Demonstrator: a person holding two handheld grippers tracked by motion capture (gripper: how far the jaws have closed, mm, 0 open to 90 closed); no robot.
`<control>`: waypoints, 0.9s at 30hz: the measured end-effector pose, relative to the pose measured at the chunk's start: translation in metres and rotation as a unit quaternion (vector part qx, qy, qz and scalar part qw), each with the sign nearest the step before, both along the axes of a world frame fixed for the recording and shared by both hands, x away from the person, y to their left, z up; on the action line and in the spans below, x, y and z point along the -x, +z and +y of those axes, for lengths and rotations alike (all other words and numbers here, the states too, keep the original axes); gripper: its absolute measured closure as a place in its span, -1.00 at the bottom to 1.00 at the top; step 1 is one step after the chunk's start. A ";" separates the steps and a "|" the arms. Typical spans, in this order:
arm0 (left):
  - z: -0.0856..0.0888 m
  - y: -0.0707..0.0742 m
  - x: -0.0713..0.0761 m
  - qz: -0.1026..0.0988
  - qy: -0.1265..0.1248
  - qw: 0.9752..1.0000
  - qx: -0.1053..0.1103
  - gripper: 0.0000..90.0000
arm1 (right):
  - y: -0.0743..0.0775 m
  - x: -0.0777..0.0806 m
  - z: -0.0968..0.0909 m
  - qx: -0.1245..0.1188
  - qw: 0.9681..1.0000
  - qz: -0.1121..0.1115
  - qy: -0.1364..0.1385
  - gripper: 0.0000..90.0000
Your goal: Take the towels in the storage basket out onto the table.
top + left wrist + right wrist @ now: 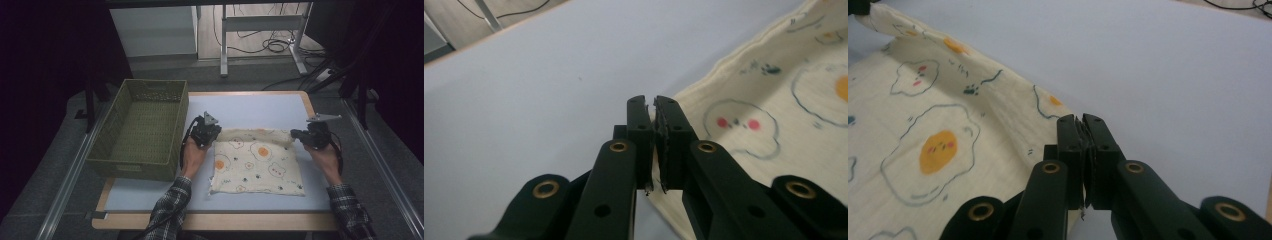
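Observation:
A cream cloth (257, 162) printed with fried eggs and small bears lies flat on the pale blue table top (260, 107). My left gripper (215, 137) is at the cloth's far left corner. In the left gripper view the jaws (654, 102) are shut, with the cloth's edge (774, 100) running in between them. My right gripper (295, 134) is at the far right corner. Its jaws (1080, 120) are also shut on the hem of the cloth (923, 130). The far edge between the two grippers is raised in a slight ridge.
A green woven basket (135, 167) stands on the table's left side, close to my left hand, with nothing in it. Bare blue surface lies beyond the cloth. Off the table's far edge are a desk frame (260, 22) and floor cables.

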State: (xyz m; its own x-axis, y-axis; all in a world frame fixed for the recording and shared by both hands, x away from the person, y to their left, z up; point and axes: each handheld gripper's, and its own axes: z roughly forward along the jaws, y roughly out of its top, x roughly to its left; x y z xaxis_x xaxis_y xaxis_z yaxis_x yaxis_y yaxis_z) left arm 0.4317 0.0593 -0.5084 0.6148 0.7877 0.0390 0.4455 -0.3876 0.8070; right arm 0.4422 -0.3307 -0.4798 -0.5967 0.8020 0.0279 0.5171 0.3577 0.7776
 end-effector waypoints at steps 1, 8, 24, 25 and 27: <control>0.000 -0.001 0.003 0.003 -0.004 1.000 0.003 0.91 | -0.001 0.003 -0.001 -0.001 1.000 0.002 0.001 0.93; 0.003 -0.004 0.026 0.007 -0.023 1.000 0.007 0.91 | -0.007 0.025 -0.008 -0.008 1.000 0.012 0.018 0.93; 0.012 -0.010 0.074 0.030 -0.067 0.996 0.043 0.92 | -0.007 0.078 -0.015 -0.020 0.999 0.013 0.047 0.93; 0.012 -0.009 0.080 0.027 -0.072 0.996 0.045 0.92 | -0.005 0.086 -0.015 -0.021 0.998 0.010 0.051 0.93; 0.013 -0.008 0.083 0.026 -0.074 0.996 0.048 0.91 | -0.005 0.090 -0.016 -0.021 0.998 0.009 0.051 0.93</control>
State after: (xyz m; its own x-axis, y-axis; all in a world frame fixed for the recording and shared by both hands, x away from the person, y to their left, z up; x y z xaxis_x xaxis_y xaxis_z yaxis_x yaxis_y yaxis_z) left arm 0.3488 0.0718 -0.5163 0.7241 0.6864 -0.0674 0.4311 -0.3741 0.8211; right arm 0.3523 -0.3467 -0.4844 -0.6745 0.7348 0.0708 0.4930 0.3770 0.7841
